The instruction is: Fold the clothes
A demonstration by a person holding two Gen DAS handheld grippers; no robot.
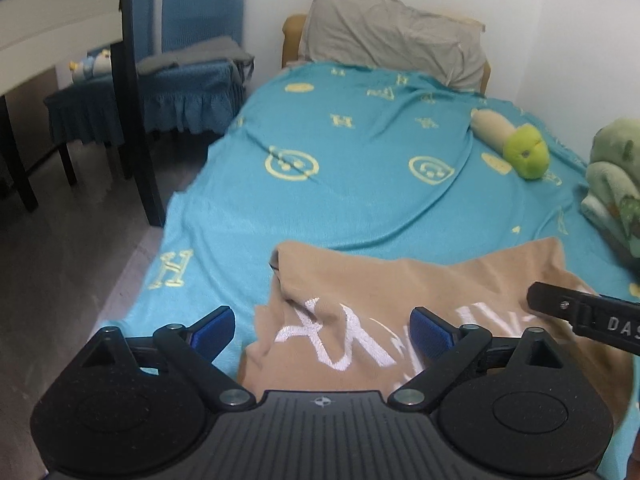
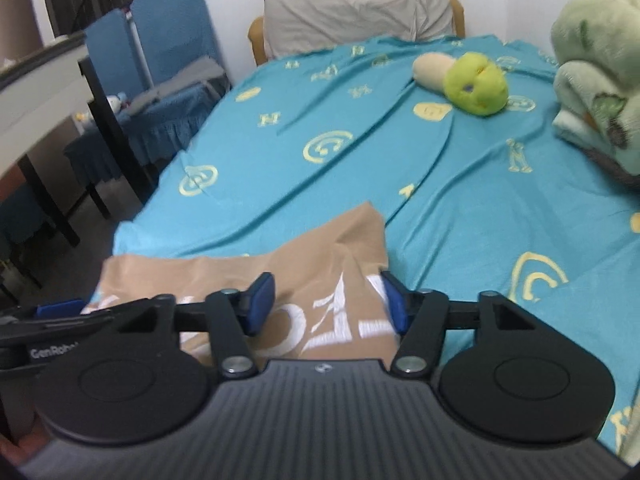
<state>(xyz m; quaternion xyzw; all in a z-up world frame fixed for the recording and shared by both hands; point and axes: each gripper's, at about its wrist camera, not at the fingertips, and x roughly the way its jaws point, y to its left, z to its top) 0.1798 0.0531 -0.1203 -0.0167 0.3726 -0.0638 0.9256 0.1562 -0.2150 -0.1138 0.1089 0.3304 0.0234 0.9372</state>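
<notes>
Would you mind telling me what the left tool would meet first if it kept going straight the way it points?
Most likely the tan garment with white lettering lying on the teal bedspread, just ahead of the open left tool.

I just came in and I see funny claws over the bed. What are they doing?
Someone is folding clothes with a claw tool in each hand. A tan top with white letters lies on the blue bedspread. The left gripper is open wide above it. The right gripper is half open over the top's other side, with the cloth between its blue pads but not pinched. Nothing is lifted right now.
</notes>
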